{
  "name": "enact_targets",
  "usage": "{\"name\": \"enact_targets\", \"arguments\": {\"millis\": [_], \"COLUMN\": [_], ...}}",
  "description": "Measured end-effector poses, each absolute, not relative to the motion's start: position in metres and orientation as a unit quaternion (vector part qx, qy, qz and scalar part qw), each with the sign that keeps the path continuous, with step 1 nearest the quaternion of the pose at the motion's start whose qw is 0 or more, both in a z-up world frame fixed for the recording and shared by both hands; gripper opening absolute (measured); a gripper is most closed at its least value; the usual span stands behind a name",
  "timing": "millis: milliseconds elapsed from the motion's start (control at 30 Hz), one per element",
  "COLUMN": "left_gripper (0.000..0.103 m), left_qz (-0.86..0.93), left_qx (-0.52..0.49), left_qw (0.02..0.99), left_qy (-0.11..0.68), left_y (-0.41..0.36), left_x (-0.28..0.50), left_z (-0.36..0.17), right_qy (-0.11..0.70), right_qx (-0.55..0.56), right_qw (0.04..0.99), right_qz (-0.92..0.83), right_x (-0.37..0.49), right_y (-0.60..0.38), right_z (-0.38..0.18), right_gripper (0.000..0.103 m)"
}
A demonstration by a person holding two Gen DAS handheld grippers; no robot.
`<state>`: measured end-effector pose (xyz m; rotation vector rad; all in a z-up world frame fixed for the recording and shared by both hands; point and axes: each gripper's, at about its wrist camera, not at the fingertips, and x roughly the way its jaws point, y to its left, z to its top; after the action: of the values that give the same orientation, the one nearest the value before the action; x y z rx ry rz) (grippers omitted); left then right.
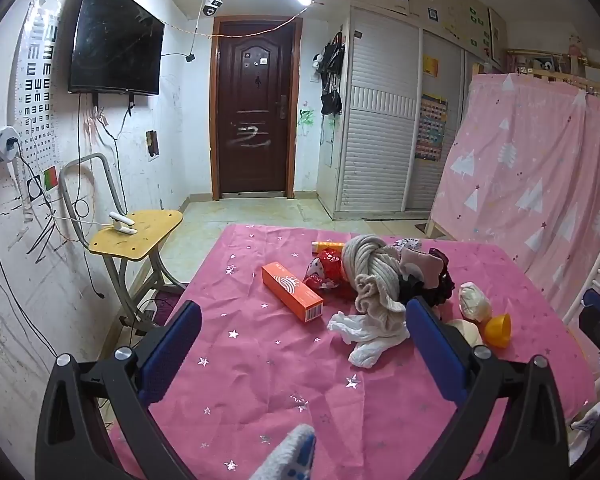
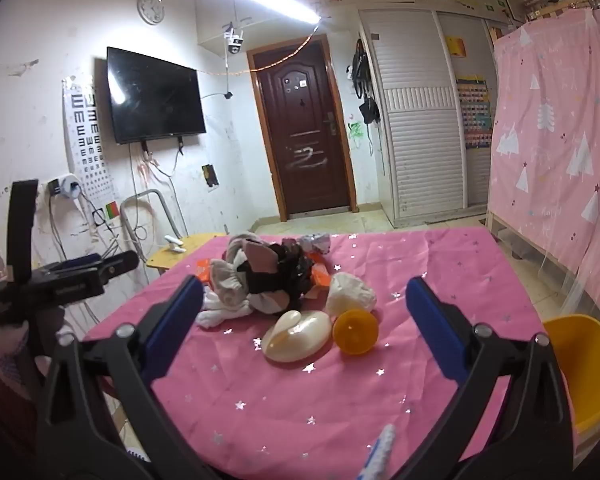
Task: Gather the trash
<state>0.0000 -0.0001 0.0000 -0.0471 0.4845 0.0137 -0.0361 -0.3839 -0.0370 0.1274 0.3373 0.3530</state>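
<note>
Left gripper wide, nothing btwn its blue pads, hovering over pink tablecloth. Just ahead: orange box, white tissue, pile of socks w/ red wrapper beside it. Right gripper also wide, empty; cream shell-shaped piece and orange cap lie side by side btwn its fingers' lines, crumpled white wad just behind. Yellow bin at table's right edge.
</note>
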Motion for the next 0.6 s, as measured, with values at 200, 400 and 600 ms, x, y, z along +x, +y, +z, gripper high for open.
{"name": "enact_targets", "arguments": {"millis": [200,400,600], "left_gripper": [0.094,0.094,0.094], "left_qz": [0.005,0.006,0.007], "left_qx": [-0.026,-0.026,-0.026], "left_qw": [0.97,0.97,0.97], "left_qy": [0.241,0.243,0.243], "left_y": [-0.0003,0.0009,0.0036], "left_x": [-0.0004,0.0011,-0.001], "left_z": [0.0004,-0.0005,0.0013], "right_qy": [0.167,0.168,0.167], "right_qx": [0.063,0.062,0.061], "right_qw": [0.968,0.968,0.968], "right_qz": [0.174,0.175,0.174], "right_x": [-0.0365,-0.0362,-0.0369], "right_y": [-0.384,-0.383,-0.3826], "right_z": [-0.0369,-0.0374,-0.0373], "right_gripper": [0.097,0.097,0.097]}}
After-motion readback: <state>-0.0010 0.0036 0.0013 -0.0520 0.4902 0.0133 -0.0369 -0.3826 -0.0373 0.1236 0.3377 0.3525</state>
